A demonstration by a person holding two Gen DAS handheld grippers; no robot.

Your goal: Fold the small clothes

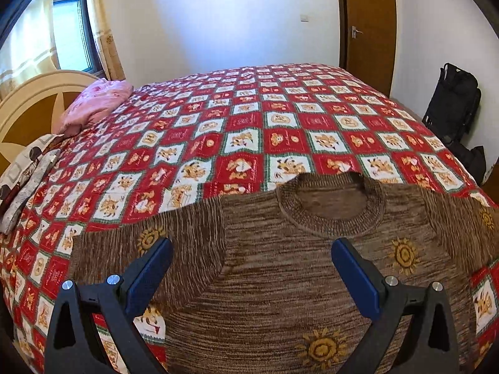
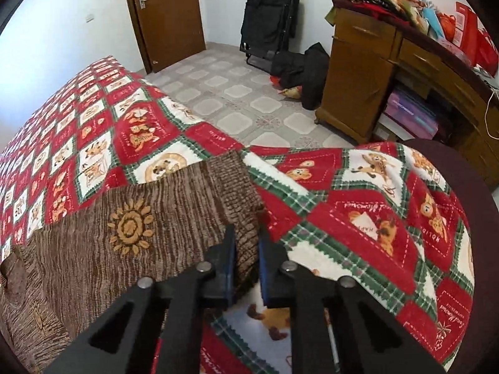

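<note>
A brown knit sweater (image 1: 280, 280) with yellow sun motifs lies flat on the bed, its round collar (image 1: 330, 205) away from me. My left gripper (image 1: 251, 246) is open and empty, hovering over the sweater's chest below the collar. In the right wrist view the sweater's sleeve (image 2: 131, 227) stretches left to right, ending in a ribbed cuff (image 2: 237, 187). My right gripper (image 2: 246, 233) is shut on the cuff's near edge.
A red-and-white checked bear quilt (image 1: 249, 118) covers the bed. A pink pillow (image 1: 96, 103) and folded cloths (image 1: 25, 174) lie by the headboard at left. Right of the bed are tiled floor (image 2: 249, 93), black bags (image 2: 268, 18) and a cluttered wooden desk (image 2: 389, 71).
</note>
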